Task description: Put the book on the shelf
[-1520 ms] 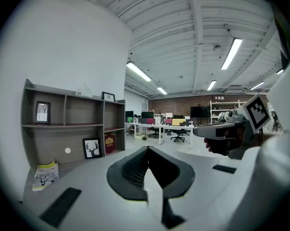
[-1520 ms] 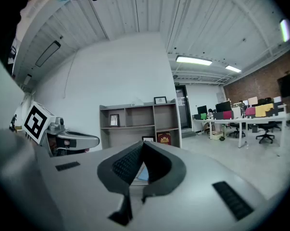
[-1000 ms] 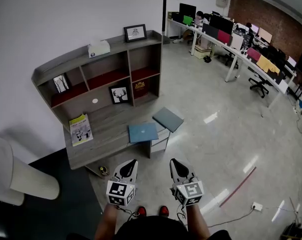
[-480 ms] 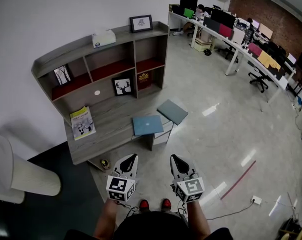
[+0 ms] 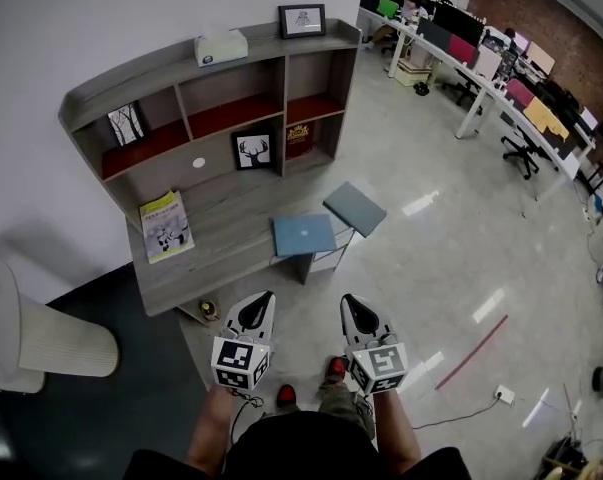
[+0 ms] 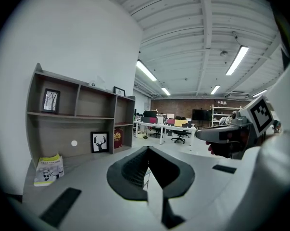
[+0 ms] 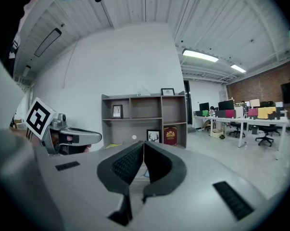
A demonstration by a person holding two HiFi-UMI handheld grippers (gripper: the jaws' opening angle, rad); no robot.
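Observation:
A blue book point(image 5: 304, 234) lies flat on the right end of the low grey ledge point(image 5: 221, 268) of the shelf unit point(image 5: 211, 63). A grey-blue book point(image 5: 355, 208) lies just to its right on a small white stand. A yellow-green magazine point(image 5: 166, 226) rests on the ledge's left part. My left gripper point(image 5: 264, 299) and right gripper point(image 5: 347, 300) are side by side in front of me, short of the ledge and pointing at it. Both are shut with nothing between the jaws, as seen for the left gripper point(image 6: 147, 149) and the right gripper point(image 7: 143, 143).
The shelf unit holds a tissue box point(image 5: 221, 46), a framed picture point(image 5: 302, 20), a deer picture point(image 5: 252, 150), a small photo point(image 5: 127, 123) and a red box point(image 5: 299, 135). A white seat point(image 5: 31, 333) stands at left. Office desks point(image 5: 501, 78) line the right. A cable and socket point(image 5: 503, 395) lie on the floor.
Both grippers have moved forward toward the shelf unit, which now sits nearer and more central in the head view. Their jaws stay shut and empty.

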